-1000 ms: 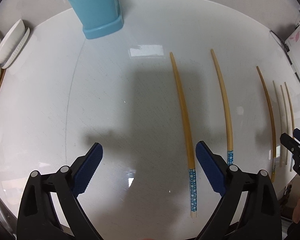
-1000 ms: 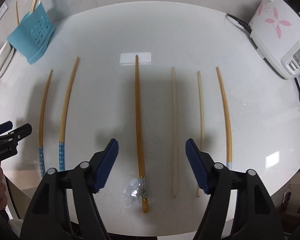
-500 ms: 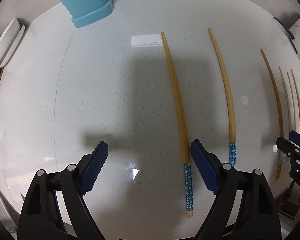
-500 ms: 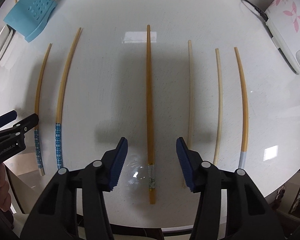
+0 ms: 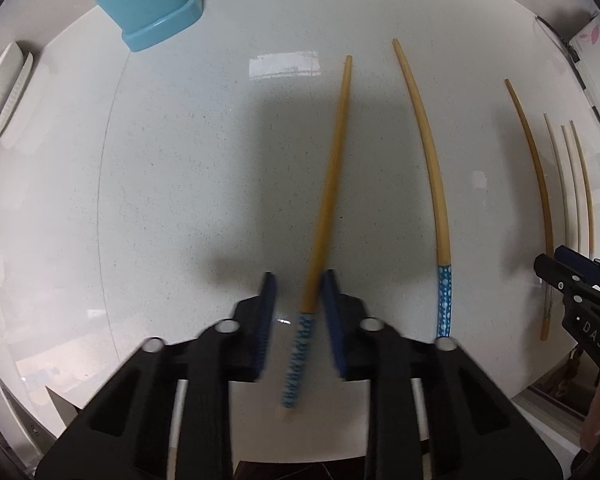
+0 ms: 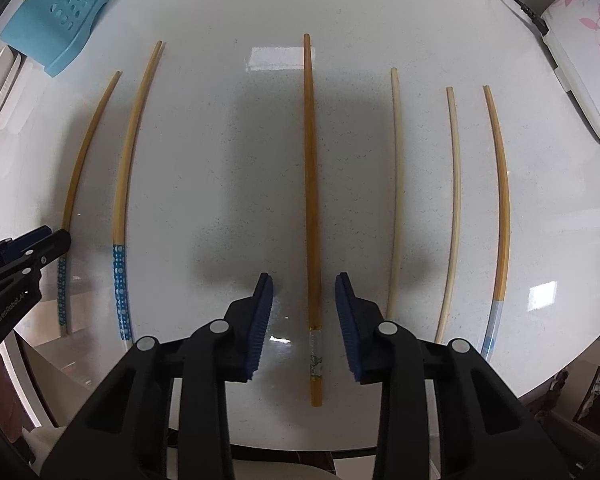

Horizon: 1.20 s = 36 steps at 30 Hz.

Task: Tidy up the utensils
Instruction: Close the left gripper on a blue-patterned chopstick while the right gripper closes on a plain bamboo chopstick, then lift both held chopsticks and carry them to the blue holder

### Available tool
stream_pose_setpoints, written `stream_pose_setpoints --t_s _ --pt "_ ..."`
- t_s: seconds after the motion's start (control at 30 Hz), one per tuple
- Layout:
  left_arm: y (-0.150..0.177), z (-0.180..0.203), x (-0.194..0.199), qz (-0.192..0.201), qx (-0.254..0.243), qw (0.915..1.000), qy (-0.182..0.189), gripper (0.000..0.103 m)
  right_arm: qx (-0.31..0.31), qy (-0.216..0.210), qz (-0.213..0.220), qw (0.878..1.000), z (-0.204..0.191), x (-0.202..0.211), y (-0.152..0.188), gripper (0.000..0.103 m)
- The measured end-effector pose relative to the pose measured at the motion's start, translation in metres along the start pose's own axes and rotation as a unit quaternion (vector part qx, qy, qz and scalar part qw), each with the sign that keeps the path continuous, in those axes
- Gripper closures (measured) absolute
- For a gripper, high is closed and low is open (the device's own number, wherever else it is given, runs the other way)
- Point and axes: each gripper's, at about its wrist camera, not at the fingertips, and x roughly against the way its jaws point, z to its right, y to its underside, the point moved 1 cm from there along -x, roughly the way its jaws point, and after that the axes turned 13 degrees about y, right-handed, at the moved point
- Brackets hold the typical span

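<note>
Task at its start: none of the six chopsticks lying on the white desk (image 6: 220,140) has reached the blue holder (image 6: 56,20) at the far left corner, so all six are left to sort. Count: two blue-dotted, one dark brown, two pale, one with a light blue end. Left gripper (image 5: 298,298) fingers have just been closing and now pinch the outer blue-dotted chopstick (image 5: 328,192), its far end swung askew. Right gripper (image 6: 304,292) fingers have been closing too, but stand apart either side of the brown chopstick (image 6: 311,200), not touching it. Second dotted chopstick (image 6: 130,152) lies untouched.
</note>
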Motion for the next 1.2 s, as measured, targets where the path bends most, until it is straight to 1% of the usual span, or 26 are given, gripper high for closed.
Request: stream_pose_setpoints --t_s 0.07,0.1,0.13,0.3,0.53,0.57,0.77,0.87,0.9,1.0,1.17,1.2 --pt "-0.001 0.002 -0.001 -0.005 -0.003 1.0 -0.003 0.096 -0.002 0.0 -0.006 1.0 -0.002 0.001 -0.001 0.079" --pt "0.001 0.008 0.001 -0.006 -0.004 1.0 -0.004 0.096 -0.001 0.0 -0.009 1.0 -0.004 0.003 -0.004 0.093" --pt "0.001 0.008 0.001 -0.008 -0.005 1.0 -0.003 0.096 0.0 -0.001 -0.015 1.0 -0.005 0.004 -0.006 0.097" --pt "0.0 0.002 0.004 -0.008 -0.004 1.0 0.005 0.096 -0.002 0.008 -0.015 1.0 -0.013 0.008 -0.01 0.097" --pt "0.001 -0.01 0.015 0.007 -0.009 0.9999 0.011 0.096 -0.008 0.002 -0.004 1.0 -0.02 0.018 -0.013 0.097" --pt "0.017 -0.002 0.021 0.01 -0.008 0.9998 0.012 0.096 -0.009 0.0 -0.002 1.0 -0.021 0.021 -0.014 0.097" --pt "0.021 -0.002 0.039 0.027 -0.011 0.9994 0.019 0.096 -0.016 -0.012 0.017 1.0 -0.021 0.038 -0.018 0.097" --pt "0.016 -0.005 0.048 0.043 -0.015 0.9986 0.026 0.096 -0.02 -0.016 0.029 0.999 -0.023 0.049 -0.02 0.097" --pt "0.025 -0.011 0.055 0.051 -0.016 0.9981 0.031 0.096 -0.022 -0.018 0.034 0.999 -0.024 0.053 -0.021 0.097" --pt "0.027 -0.014 0.069 0.077 -0.017 0.9961 0.04 0.096 -0.027 -0.019 0.051 0.998 -0.027 0.066 -0.024 0.097" --pt "0.028 -0.015 0.088 0.107 -0.022 0.9931 0.043 0.096 -0.029 -0.025 0.083 0.996 -0.031 0.091 -0.026 0.097" --pt "0.025 -0.021 0.092 0.115 -0.024 0.9922 0.043 0.096 -0.029 -0.026 0.089 0.995 -0.026 0.093 -0.023 0.097"
